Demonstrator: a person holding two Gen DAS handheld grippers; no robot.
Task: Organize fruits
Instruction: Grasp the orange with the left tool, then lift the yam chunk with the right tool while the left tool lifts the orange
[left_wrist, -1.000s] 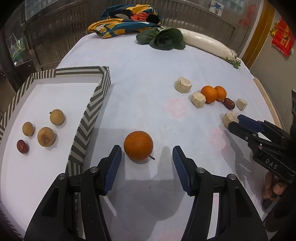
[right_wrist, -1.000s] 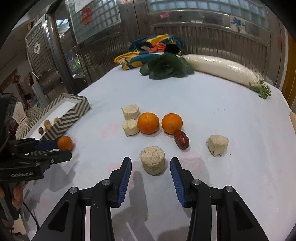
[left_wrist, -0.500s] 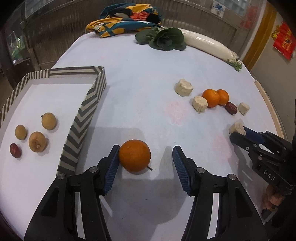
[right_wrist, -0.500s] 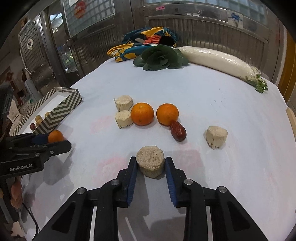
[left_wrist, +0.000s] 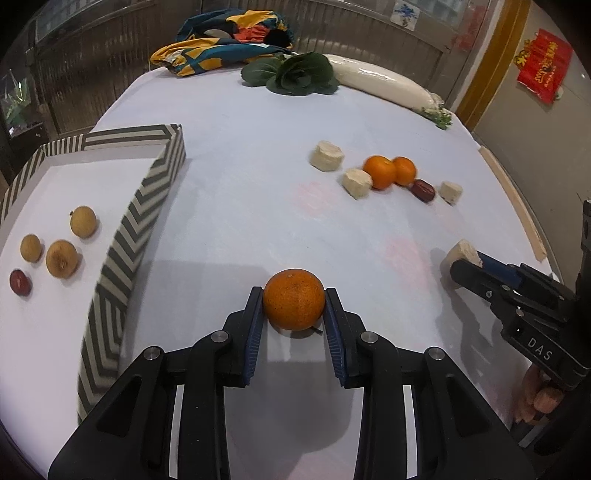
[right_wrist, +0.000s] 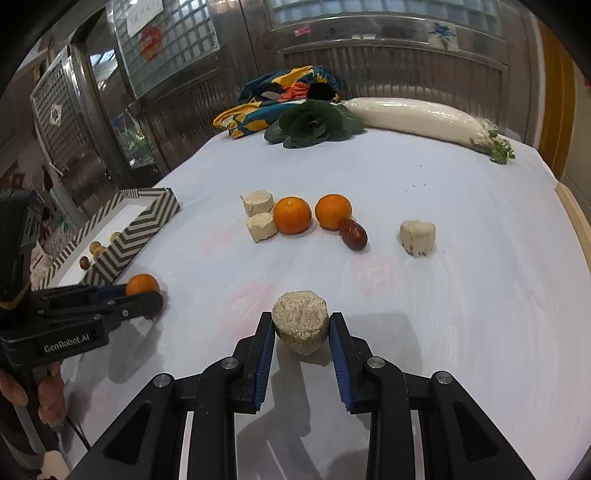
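Gripping an orange (left_wrist: 293, 299) between its pads on the worktop (left_wrist: 258, 206), left hand-held gripper (left_wrist: 294, 308), tray (left_wrist: 125, 240) at its 10 o'clock, right hand-held gripper (right_wrist: 301, 328) clenched on a beige chunk (right_wrist: 300, 320), two oranges (right_wrist: 291, 215) at its 12 o'clock.

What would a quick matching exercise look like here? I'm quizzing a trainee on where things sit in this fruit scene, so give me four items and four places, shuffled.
Column 1:
1. orange
2. beige chunk
3. red date
4. small brown fruits

Column 2:
A. inside the striped tray
B. between the fingers of the right tool
C. on the cloth beside two loose oranges
D. between the fingers of the left tool

Pairs: 1-D, 2-B, 3-C, 4-A
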